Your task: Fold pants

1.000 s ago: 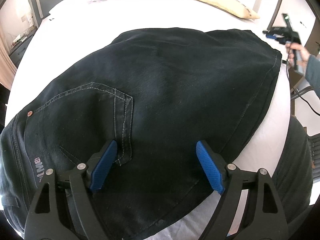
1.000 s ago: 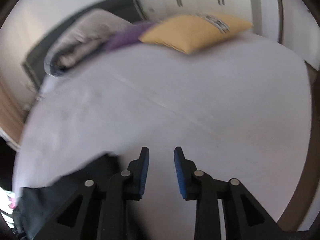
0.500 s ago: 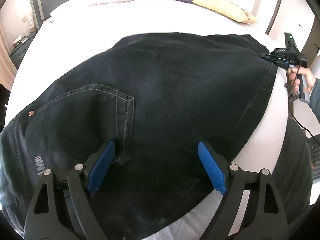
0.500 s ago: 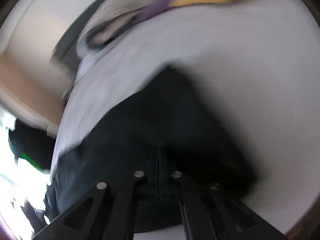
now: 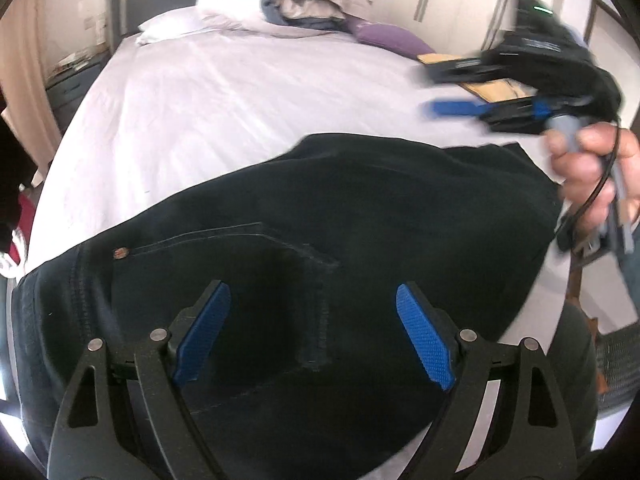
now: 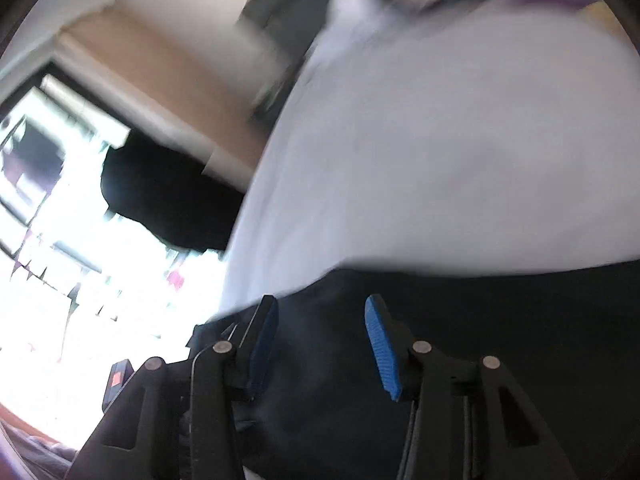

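Observation:
Black denim pants (image 5: 360, 216) lie folded on the white bed (image 5: 240, 92), back pocket up. My left gripper (image 5: 312, 332) is open and empty, hovering just over the pocket area. My right gripper (image 6: 320, 336) is open and empty, above the far edge of the pants (image 6: 500, 340); that view is blurred. The right gripper also shows in the left wrist view (image 5: 500, 88), held in a hand above the pants' far right corner.
Pillows and a rolled duvet (image 5: 288, 8) lie at the head of the bed, with a purple cushion (image 5: 388, 38) and a yellow one (image 5: 492, 88). A nightstand (image 5: 72, 84) stands at the left. Wardrobe doors are behind.
The right gripper swung in from the bare sheet over the pants' far corner and opened. The left gripper lifted back a little and stayed open.

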`<state>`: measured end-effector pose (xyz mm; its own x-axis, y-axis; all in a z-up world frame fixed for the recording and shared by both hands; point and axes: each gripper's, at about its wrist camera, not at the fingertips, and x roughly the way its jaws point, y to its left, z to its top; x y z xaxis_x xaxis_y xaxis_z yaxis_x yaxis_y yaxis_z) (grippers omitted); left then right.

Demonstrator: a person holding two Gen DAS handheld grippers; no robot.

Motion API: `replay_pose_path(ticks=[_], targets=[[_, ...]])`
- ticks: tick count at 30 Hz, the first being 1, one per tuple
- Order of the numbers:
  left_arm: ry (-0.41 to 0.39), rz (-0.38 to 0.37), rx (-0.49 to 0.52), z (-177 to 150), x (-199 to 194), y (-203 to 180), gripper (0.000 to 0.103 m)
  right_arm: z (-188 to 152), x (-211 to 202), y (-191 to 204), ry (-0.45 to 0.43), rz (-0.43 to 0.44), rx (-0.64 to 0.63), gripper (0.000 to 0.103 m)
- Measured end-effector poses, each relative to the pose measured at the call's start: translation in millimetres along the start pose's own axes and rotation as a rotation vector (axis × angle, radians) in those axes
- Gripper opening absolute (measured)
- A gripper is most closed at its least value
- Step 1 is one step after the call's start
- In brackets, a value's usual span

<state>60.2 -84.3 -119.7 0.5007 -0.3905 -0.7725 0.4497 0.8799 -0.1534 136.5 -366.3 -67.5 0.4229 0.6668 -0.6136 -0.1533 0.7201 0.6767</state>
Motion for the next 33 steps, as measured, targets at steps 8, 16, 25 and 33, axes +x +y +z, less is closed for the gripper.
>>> replay_pose_path(ticks=[8, 16, 25, 33], targets=[[0.061, 0.05, -0.078, -22, 14, 46, 0.085, 0, 128, -63, 0.141, 0.035, 0.263, 0.0], [0.045, 0.068, -0.094, -29, 8, 52, 0.085, -4, 3, -121, -0.259, -0.293, 0.46, 0.045], [0.066, 0.112, -0.09, -29, 20, 40, 0.086, -88, 43, -37, -0.078, 0.007, 0.284, 0.023], [0.075, 0.133, -0.074, -28, 30, 36, 0.086, -108, -72, -153, -0.42, -0.098, 0.559, 0.0]])
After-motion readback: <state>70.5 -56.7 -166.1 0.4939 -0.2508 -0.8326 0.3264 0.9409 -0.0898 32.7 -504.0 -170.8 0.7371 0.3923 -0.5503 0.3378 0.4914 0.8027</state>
